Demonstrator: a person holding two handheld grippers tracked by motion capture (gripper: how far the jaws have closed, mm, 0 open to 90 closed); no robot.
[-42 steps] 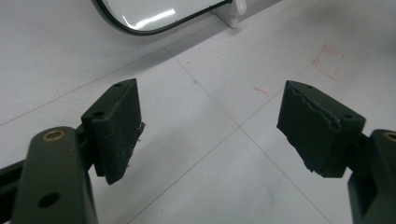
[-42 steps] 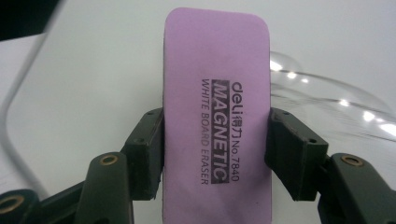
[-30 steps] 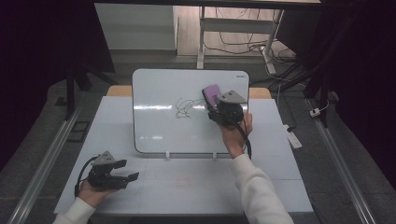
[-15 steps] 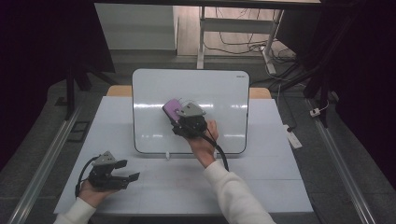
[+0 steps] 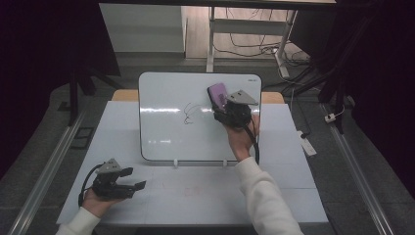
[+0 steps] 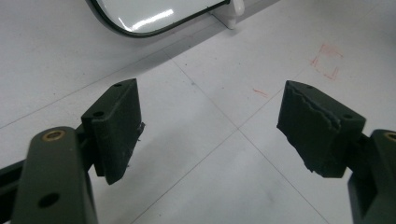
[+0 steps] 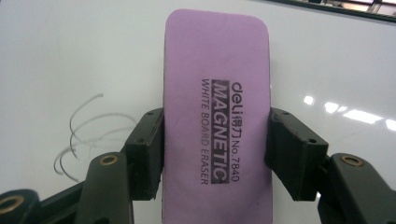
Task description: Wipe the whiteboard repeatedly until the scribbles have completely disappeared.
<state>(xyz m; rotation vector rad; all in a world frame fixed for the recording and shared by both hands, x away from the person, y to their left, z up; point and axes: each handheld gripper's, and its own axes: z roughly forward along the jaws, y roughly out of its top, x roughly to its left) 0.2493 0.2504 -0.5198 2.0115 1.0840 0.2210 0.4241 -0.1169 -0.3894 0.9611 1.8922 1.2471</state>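
A white whiteboard stands propped on the table, with a small black scribble near its middle. My right gripper is shut on a purple magnetic whiteboard eraser and holds it against the board's upper right, just right of the scribble. In the right gripper view the eraser sits upright between the jaws of that gripper, and faint scribble lines show to its left. My left gripper rests low on the table at the front left, open with nothing between its jaws.
The white table has small red marks near the board's white foot. A power strip lies on the floor to the right. Metal rails run along both sides, and a desk frame stands behind.
The right gripper swept the eraser left across the scribble, then back to the board's upper right. The scribble is smaller than before. The left gripper has stayed put.
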